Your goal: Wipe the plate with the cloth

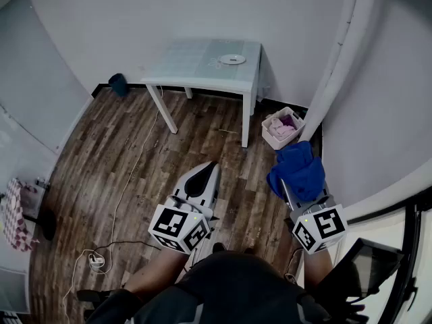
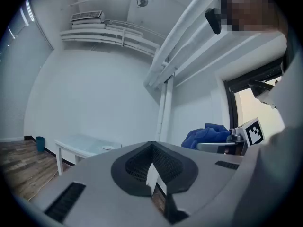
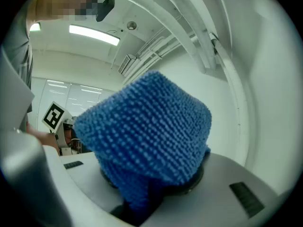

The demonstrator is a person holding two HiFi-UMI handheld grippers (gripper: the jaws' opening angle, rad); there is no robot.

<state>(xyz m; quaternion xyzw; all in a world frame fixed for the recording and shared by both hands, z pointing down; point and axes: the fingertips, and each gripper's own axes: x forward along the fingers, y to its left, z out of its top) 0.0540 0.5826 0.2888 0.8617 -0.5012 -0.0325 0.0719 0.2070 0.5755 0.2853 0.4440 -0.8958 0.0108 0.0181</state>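
My right gripper [image 1: 295, 193] clamps the blue cloth [image 1: 297, 169], bunched over its jaws, ready for wiping. My left gripper [image 1: 206, 173] is closed on nothing, free to steady. The plate [image 1: 231, 60] lies near the table's [image 1: 182, 69] far right corner, well apart from both. A basket [image 1: 268, 138] beside the table's leg holds pink and white fabric.

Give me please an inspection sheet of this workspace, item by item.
Surface: white table at the far wall.
Job's things: plate on the table's right part; blue cloth far from it.
Clutter: basket of fabrics beside the table leg; dark bin at the wall.
Grippers: left hand-held gripper shut, empty; right hand-held gripper shut on the blue cloth.
Cables: white cable across the wooden floor to a power strip.
Surroundings: white walls.
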